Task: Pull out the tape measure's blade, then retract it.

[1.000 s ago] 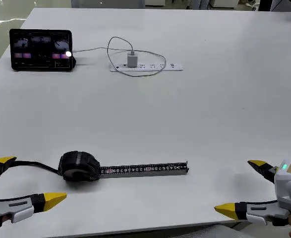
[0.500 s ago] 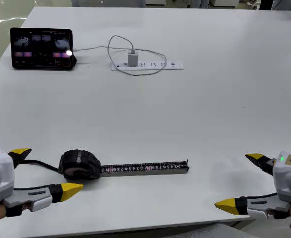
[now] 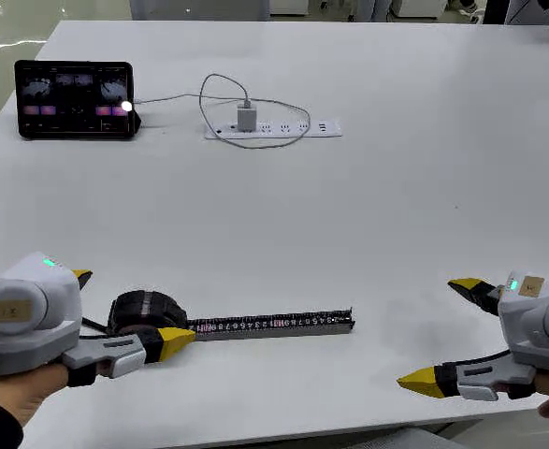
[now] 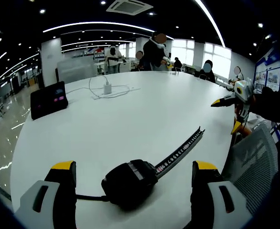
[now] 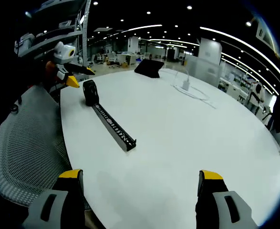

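Worktop [image 3: 368,206]: white and flat; it carries every item listed below.
Tape measure case [image 3: 145,311]: black and rounded, lying near the worktop's front edge. All positions below are given from this case.
Blade [image 3: 274,324]: drawn out of the case and lying flat on the worktop, its printed scale facing up. It runs straight from the case mouth toward the right tool.
Blade hook [image 3: 351,318]: the free end of the blade, well apart from the case and resting on the worktop.
Black cord [image 3: 93,325]: leaves the side of the case opposite the blade, trailing toward the left tool's body.
Left tool [image 3: 134,307]: released, with its yellow-tipped jaws spread wide. In the left gripper view the case lies between them, with a gap on each side. In the head view the near jaw tip sits just beside the case mouth.
Right tool [image 3: 433,332]: released and gripping nothing, with its jaws spread. It is held well apart from the case, beyond the blade hook, over the worktop's front edge.
Tablet [image 3: 73,86]: propped upright with its screen lit, far behind the case near the worktop's back left.
Power strip [image 3: 276,128]: white, far behind the case and to the right of the tablet.
Charger [image 3: 246,118]: plugged into the power strip, with a looped cable [image 3: 220,86] leading toward the tablet.
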Action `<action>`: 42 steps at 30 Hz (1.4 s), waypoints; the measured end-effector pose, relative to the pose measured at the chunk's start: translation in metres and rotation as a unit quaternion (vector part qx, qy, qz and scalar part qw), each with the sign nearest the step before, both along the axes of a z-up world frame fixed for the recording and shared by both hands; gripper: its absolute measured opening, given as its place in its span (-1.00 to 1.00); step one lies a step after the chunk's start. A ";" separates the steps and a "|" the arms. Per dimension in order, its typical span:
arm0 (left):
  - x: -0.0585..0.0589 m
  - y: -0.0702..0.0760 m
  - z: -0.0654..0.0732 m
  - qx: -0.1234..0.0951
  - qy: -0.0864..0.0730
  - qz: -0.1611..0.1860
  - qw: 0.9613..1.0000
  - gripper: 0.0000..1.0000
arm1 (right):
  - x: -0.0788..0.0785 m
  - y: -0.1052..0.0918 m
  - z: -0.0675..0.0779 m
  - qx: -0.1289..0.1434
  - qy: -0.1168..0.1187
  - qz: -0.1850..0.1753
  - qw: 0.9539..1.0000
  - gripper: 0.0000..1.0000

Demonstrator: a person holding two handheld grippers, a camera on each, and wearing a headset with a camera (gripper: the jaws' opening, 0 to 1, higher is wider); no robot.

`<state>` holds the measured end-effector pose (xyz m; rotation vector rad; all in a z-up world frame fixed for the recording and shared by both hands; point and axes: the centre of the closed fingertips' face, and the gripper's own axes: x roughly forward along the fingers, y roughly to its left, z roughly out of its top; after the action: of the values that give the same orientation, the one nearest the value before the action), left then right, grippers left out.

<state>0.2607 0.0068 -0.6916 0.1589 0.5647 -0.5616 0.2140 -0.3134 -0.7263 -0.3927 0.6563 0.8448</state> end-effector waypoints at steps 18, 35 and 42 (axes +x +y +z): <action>0.009 -0.006 -0.023 -0.046 0.010 0.093 0.995 0.98 | 0.020 0.021 0.009 -0.027 -0.004 0.065 0.998 0.98; 0.016 -0.009 -0.033 -0.035 -0.021 0.161 0.986 0.98 | 0.031 0.045 0.004 -0.071 0.013 0.166 0.983 0.98; 0.028 0.016 -0.041 -0.034 -0.047 0.193 0.979 0.98 | 0.034 0.055 -0.002 -0.066 0.029 0.200 0.977 0.98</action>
<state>0.2890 0.0226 -0.7329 0.0096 0.4680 -0.1934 0.2476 -0.2582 -0.7279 -0.6350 0.7011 1.2028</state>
